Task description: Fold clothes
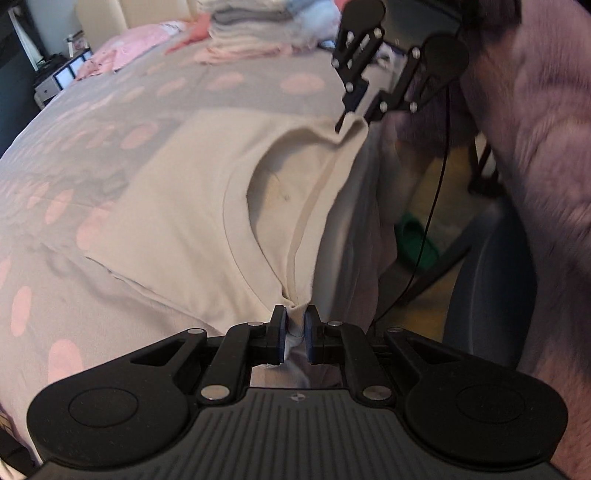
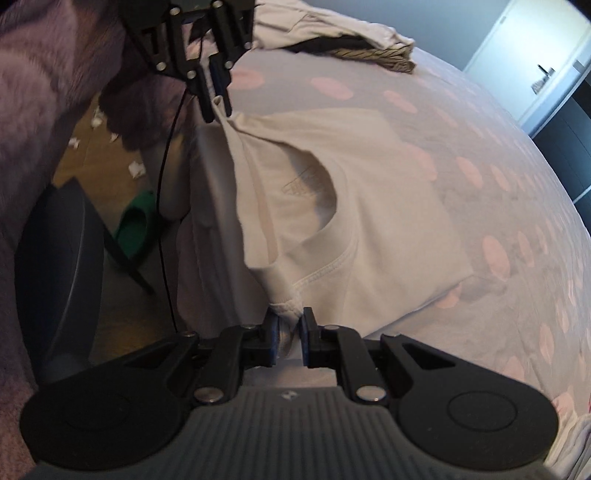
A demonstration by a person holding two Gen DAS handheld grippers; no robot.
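A cream T-shirt [image 1: 177, 206] lies on a bed with a grey cover dotted with pink spots [image 1: 92, 122], its folded body flat on the cover and its neckline edge lifted at the side of the bed nearest the person. The left claw [image 1: 295, 328] is clenched on a bunched pinch of the shirt's neck-and-shoulder edge, and the right claw [image 2: 289, 330] is clenched on the matching pinch at the other end, so the cloth hangs taut between them, with the collar opening gaping just beyond. Each claw shows up in the other's view, nipping its corner of fabric. A person's fuzzy mauve sleeve [image 1: 535, 129] crosses the frame, a green slipper [image 2: 135, 225] lies on the floor beside the bed, and a stack of folded laundry [image 1: 255, 33] sits far up the bed, with a rumpled heap of other garments [image 2: 343, 37] well apart in the other direction. The step in hand looks to be laying this top edge down over the shirt's body to finish a fold. To do it well, both claws should travel together at equal height, keeping the edge straight and lightly tensioned, and lower it squarely onto the flat part before letting go, so no crease or skew is trapped. Uneven release would likely twist the collar.
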